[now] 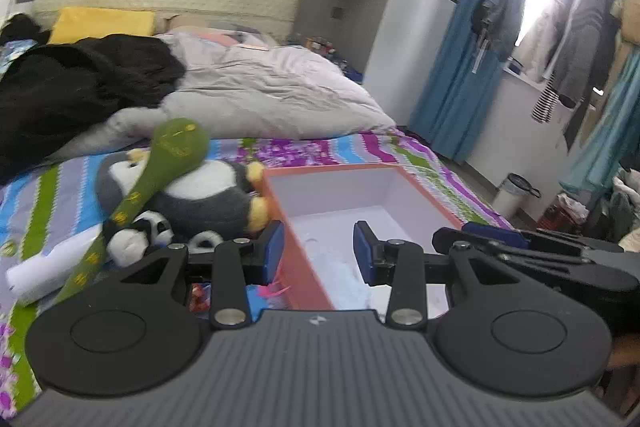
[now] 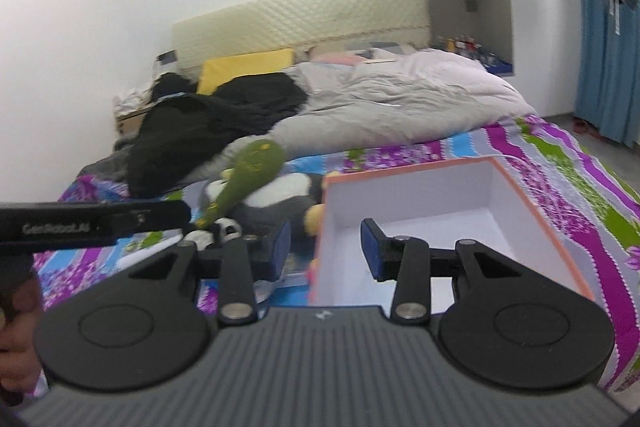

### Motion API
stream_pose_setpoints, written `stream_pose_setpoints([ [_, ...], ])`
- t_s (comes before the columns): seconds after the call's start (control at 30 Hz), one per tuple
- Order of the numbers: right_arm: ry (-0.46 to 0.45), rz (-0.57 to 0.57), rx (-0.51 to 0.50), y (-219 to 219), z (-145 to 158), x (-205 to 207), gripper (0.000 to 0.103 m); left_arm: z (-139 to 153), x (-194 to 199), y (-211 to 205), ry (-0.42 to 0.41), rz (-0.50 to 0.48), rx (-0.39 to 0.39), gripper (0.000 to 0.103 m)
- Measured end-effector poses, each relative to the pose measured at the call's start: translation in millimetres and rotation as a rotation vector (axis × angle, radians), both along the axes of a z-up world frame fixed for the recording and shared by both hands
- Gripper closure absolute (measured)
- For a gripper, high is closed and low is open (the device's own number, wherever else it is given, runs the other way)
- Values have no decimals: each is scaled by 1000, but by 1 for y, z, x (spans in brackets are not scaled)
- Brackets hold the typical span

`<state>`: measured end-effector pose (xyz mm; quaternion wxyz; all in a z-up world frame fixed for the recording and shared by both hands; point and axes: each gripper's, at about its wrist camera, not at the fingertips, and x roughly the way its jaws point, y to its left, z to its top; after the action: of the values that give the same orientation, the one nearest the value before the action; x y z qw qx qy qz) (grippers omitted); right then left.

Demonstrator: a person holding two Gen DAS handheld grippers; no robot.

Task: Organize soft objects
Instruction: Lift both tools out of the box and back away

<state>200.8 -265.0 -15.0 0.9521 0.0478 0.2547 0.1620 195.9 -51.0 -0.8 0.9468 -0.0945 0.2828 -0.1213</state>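
Soft toys lie heaped on the bed (image 1: 360, 147), just left of the open box (image 1: 344, 187) that I judge is meant to take them. A grey-and-white penguin (image 1: 200, 195) lies on its back with one yellow foot against the box's orange wall, close enough to be tipped in. A green snake (image 1: 176, 147) is draped over it, head propped on the penguin's belly, tail running down toward me. A small panda (image 1: 148, 227) sits tucked against the penguin's near side. Something pale and fluffy, perhaps a toy, lies on the box floor near my left tongs; blur keeps me from naming it.

My left tongs (image 1: 318, 251) hang over the near left wall of the box, blue pads parted with nothing between them. My right tongs (image 2: 326, 251) hover the same way, one pad outside the box wall and one over the white inside, apart and empty. Both point slightly down at the pile, so I reckon the next pick has not begun.

The box stands with its mouth up on the striped sheet, within reach of both hands. Behind are a crumpled duvet (image 1: 280, 87), a black garment (image 1: 80, 83) and a yellow pillow (image 1: 100, 23).

The only legible writing is on the left tongs' body as seen from the right wrist: "GenRobot.AI", blurred.
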Motion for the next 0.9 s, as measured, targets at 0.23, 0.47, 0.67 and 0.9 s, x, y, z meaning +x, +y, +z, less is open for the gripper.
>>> stream_pose_setpoints([
  [0.23,-5,65,-20,32,-5,-23,61,-8,-36,29,-1,57,2,59],
  [0.47,38,101,-26,53,-22,-41,61,-28,-61,49,23,109,-14,59],
  [0.67,81,105,-22,65,-34,-50,61,-48,-75,61,53,148,-25,59],
  [0.9,146,127,-31,81,-55,-60,61,-71,-90,67,106,178,-16,59],
])
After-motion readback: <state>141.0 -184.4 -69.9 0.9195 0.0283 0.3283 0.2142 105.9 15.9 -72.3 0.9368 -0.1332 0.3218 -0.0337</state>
